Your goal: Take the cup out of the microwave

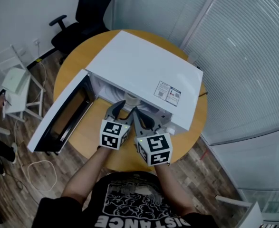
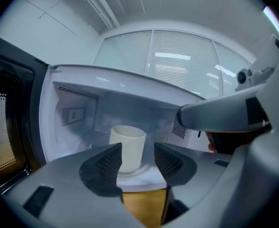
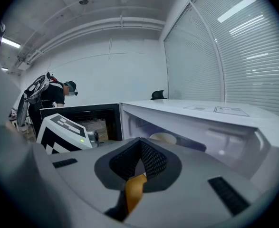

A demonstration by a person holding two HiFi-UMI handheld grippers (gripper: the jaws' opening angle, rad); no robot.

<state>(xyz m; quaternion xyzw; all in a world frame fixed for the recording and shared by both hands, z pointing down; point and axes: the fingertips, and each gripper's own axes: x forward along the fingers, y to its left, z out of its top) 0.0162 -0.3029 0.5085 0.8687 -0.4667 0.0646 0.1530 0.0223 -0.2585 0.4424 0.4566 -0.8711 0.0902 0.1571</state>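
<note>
A white cup (image 1: 130, 98) stands upright on the turntable inside the open white microwave (image 1: 144, 65). In the left gripper view the cup (image 2: 127, 146) is straight ahead, just beyond the fingertips and touching neither pad. My left gripper (image 2: 138, 158) is open, a clear gap between its dark pads; from the head camera the left gripper (image 1: 124, 108) sits at the oven mouth. My right gripper (image 3: 140, 144) is shut on nothing, close beside the left one (image 1: 136, 114). Its view catches only the cup's rim (image 3: 164, 137).
The microwave door (image 1: 65, 113) hangs wide open to the left, over the edge of the round wooden table (image 1: 82, 56). A black office chair (image 1: 84, 18) stands behind the table. A small white stand (image 1: 15, 84) and a cable (image 1: 34, 170) are on the floor at left.
</note>
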